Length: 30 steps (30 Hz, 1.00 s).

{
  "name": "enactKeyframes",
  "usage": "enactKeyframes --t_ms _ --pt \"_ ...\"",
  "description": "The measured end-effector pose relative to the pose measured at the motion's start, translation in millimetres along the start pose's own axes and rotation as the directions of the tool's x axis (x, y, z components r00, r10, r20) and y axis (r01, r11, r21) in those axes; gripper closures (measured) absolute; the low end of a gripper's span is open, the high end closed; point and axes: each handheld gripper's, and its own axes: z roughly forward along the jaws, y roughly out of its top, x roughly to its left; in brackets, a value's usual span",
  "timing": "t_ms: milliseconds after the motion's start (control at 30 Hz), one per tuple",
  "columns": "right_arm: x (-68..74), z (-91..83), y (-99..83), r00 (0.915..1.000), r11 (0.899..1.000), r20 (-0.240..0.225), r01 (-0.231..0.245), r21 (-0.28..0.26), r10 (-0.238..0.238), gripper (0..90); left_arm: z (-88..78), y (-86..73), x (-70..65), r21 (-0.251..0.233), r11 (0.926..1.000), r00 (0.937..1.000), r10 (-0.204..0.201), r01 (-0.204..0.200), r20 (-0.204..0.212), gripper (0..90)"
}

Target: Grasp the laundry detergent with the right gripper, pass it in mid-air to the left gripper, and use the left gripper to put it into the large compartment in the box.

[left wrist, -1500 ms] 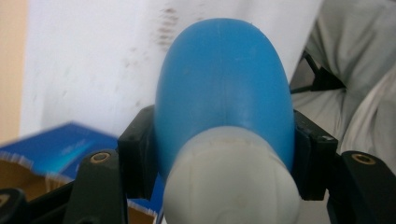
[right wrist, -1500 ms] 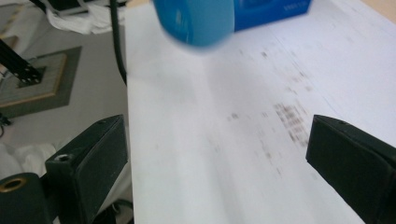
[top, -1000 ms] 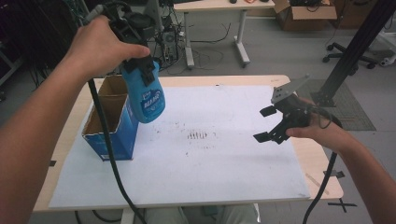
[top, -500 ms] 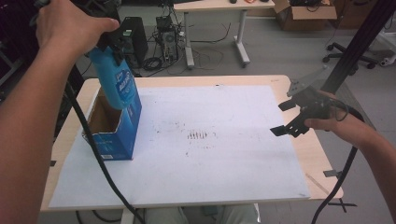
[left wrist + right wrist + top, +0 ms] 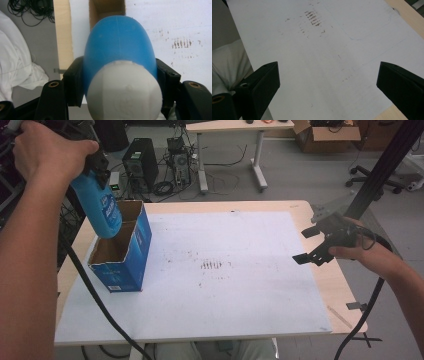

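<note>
Gripping the blue bottle (image 5: pixel 100 207) near its white cap (image 5: pixel 123 91), the L gripper (image 5: pixel 95 167) had both jaws clamped on the bottle's sides, base pointing down and tilted toward the open blue carton (image 5: pixel 122 252). Bottle hung just above the carton's mouth at the table's (image 5: pixel 260 206) far-L corner, its lower end at the rim, not yet inside as far as could be told. Probably held by the cap end so the base could go in 1st. Carton stood upright on the white sheet (image 5: pixel 240 240), flaps open, cardboard inside visible. R gripper (image 5: pixel 312 245) was parked well apart near the table's R edge, jaws wide, nothing between them, likely kept clear of the L arm's path. Dark smudge marks (image 5: pixel 212 265) sat mid-sheet, unrelated
</note>
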Motion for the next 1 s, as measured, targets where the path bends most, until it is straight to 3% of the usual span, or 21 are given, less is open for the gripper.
enactKeyframes --t_ms 367,700,1000 --pt "0.0 6.6 -1.2 1.0 1.0 0.0 -0.006 0.02 0.006 4.8 40.4 -4.1 9.7 -0.004 0.9997 0.9997 -0.023 0.023 -0.007 37.8" --pt "-4.7 11.3 -11.4 0.9994 0.999 0.006 -0.033 0.041 0.033 4.9 96.8 -8.2 8.3 0.018 0.9995 0.9997 -0.025 0.025 0.002 37.8" --pt "-6.1 13.5 -17.1 0.999 0.997 0.011 -0.044 0.059 0.044 4.9 137.6 -13.3 10.1 0.036 0.999 0.9996 -0.026 0.025 0.012 37.7"
